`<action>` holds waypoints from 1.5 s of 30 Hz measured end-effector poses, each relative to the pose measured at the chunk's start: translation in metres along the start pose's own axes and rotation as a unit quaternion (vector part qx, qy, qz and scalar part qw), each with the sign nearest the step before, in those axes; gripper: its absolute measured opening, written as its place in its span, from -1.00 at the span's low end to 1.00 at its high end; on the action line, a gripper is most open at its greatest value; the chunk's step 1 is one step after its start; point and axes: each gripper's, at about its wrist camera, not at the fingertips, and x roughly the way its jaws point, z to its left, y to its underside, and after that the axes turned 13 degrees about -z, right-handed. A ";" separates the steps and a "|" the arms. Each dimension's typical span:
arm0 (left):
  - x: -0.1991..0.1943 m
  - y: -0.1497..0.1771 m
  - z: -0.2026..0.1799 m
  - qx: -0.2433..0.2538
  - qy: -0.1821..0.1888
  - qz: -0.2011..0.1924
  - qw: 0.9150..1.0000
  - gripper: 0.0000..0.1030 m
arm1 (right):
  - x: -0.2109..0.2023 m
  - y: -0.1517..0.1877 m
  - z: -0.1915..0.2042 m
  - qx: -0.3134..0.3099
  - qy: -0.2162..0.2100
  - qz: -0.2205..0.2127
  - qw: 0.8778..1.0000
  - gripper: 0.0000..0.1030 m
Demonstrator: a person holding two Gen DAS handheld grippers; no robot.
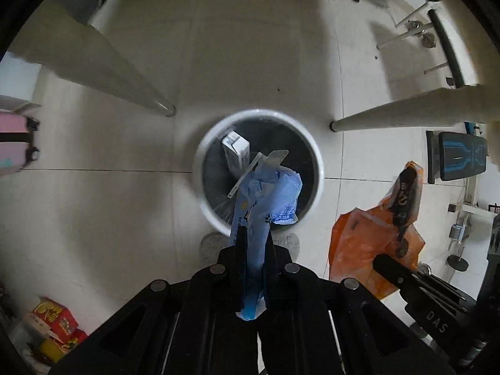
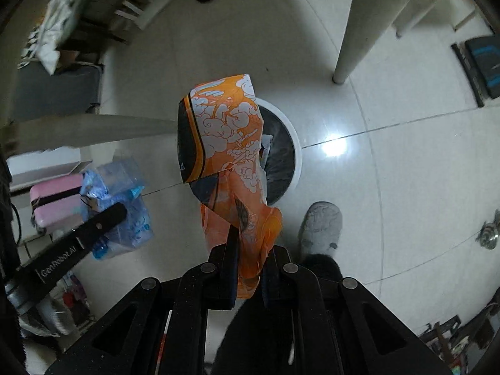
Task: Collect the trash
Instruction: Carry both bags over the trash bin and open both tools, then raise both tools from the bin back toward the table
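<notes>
The left claw (image 1: pixel 254 234) is clamped on a blue plastic wrapper (image 1: pixel 265 200), which hangs from between its fingers down over the near rim of the bin (image 1: pixel 200 156). The right claw (image 2: pixel 251 237) is pinched shut on an orange bag (image 2: pixel 231 137) printed with white clouds and a black band; the bag droops ahead of the fingers and hides much of the bin in the right wrist view. In the left wrist view this orange bag shows off to the right of the bin, held above the floor (image 1: pixel 250 47).

Just past the right claw a grey slipper (image 2: pixel 322 225) stands on the pale tiled floor, beside the bin. The bin is round, white-rimmed and lined in black, and a white carton (image 1: pixel 236 150) stands tilted inside it, with what looks like a flat strip beside it, though blur makes that unsure. Beyond the bin, two pale counter legs (image 1: pixel 165 109) meet the floor on either side. A pink suitcase (image 1: pixel 12 143) sits at the far left.
</notes>
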 end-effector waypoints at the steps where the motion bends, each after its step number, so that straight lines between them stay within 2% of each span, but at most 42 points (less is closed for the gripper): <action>1: 0.014 -0.002 0.001 -0.002 0.003 0.004 1.000 -0.89 | 0.012 -0.003 -0.001 -0.001 0.003 0.002 1.000 -0.77; 5: 0.057 -0.005 0.006 -0.011 0.018 0.027 0.999 -0.82 | 0.069 -0.019 -0.008 -0.001 0.005 0.018 1.000 -0.75; 7: 0.067 -0.004 0.012 -0.017 0.018 0.029 0.999 -0.76 | 0.091 -0.023 -0.012 0.002 0.003 0.027 1.000 -0.57; 9: 0.070 -0.001 0.022 -0.025 0.011 0.025 0.999 -0.22 | 0.109 -0.025 -0.017 0.006 0.001 0.040 0.999 0.03; 10: 0.070 0.001 0.029 -0.031 0.013 0.023 0.999 0.54 | 0.116 -0.024 -0.019 0.009 -0.005 0.040 0.999 0.15; 11: 0.069 0.003 0.035 -0.037 0.013 0.020 0.999 0.95 | 0.121 -0.023 -0.020 0.004 -0.007 0.042 0.999 0.34; 15: 0.060 0.015 0.050 -0.037 -0.010 0.005 0.999 0.95 | 0.129 -0.017 -0.014 -0.038 0.019 0.032 0.999 0.88; 17: 0.053 0.019 0.052 -0.030 -0.024 -0.011 0.999 0.95 | 0.124 -0.018 -0.011 -0.057 0.037 0.021 0.997 0.97; 21: 0.030 0.026 0.051 -0.011 -0.053 -0.032 0.998 0.95 | 0.102 -0.018 0.004 -0.089 0.068 -0.008 0.994 0.98; 30: -0.034 0.035 0.044 0.015 -0.073 -0.055 0.996 0.95 | 0.031 -0.008 0.034 -0.112 0.089 -0.038 0.989 0.98; 39: -0.115 0.045 0.035 0.028 -0.072 -0.081 0.994 0.95 | -0.069 0.010 0.056 -0.117 0.080 -0.056 0.988 0.98; 45: -0.178 0.058 0.032 0.030 -0.068 -0.097 0.992 0.95 | -0.153 0.024 0.083 -0.130 0.072 -0.077 0.986 0.98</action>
